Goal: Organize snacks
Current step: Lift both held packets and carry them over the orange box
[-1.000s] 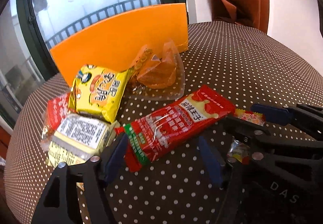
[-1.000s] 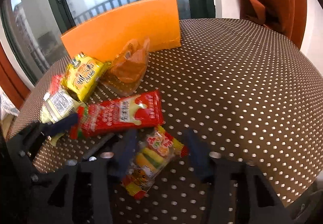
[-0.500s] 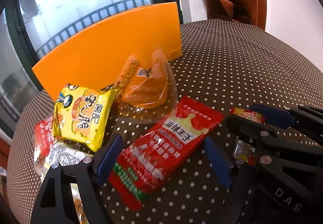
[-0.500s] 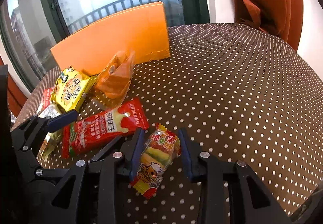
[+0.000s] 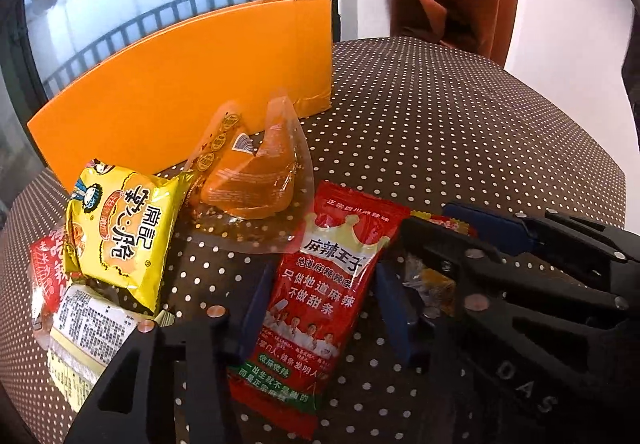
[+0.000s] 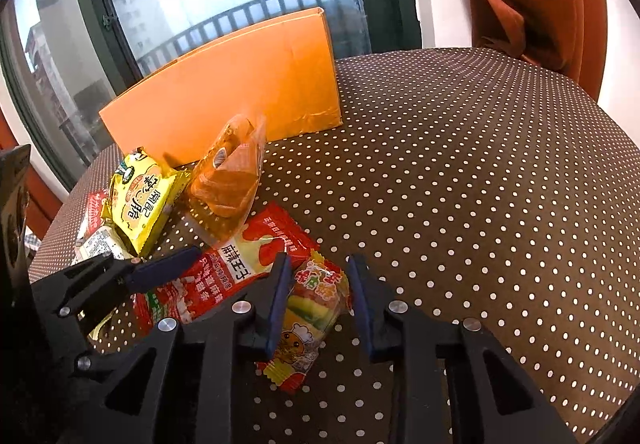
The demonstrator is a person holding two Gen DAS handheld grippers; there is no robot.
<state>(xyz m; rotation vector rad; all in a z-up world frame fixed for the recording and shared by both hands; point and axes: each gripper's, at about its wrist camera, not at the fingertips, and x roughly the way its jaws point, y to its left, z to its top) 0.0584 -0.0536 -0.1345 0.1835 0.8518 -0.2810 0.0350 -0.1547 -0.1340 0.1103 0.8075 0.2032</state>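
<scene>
A long red spicy-strip packet lies lengthwise between my left gripper's blue pads. Its jaws are closing and both pads touch the packet's edges. In the right wrist view one of that gripper's fingers rests along the red packet. My right gripper is shut on a small gummy-burger candy packet, low over the dotted cloth. In the left wrist view the right gripper sits just right of the red packet, with the candy packet partly hidden inside it.
An open orange box stands at the back by the window. In front of it lie a clear pouch with an orange pastry, a yellow packet, a white-labelled packet and a small red one. The brown dotted tablecloth stretches right.
My left gripper moved over the red packet, which now lies lengthwise between its fingers, and its jaws narrowed onto it. My right gripper's jaws closed on the candy packet.
</scene>
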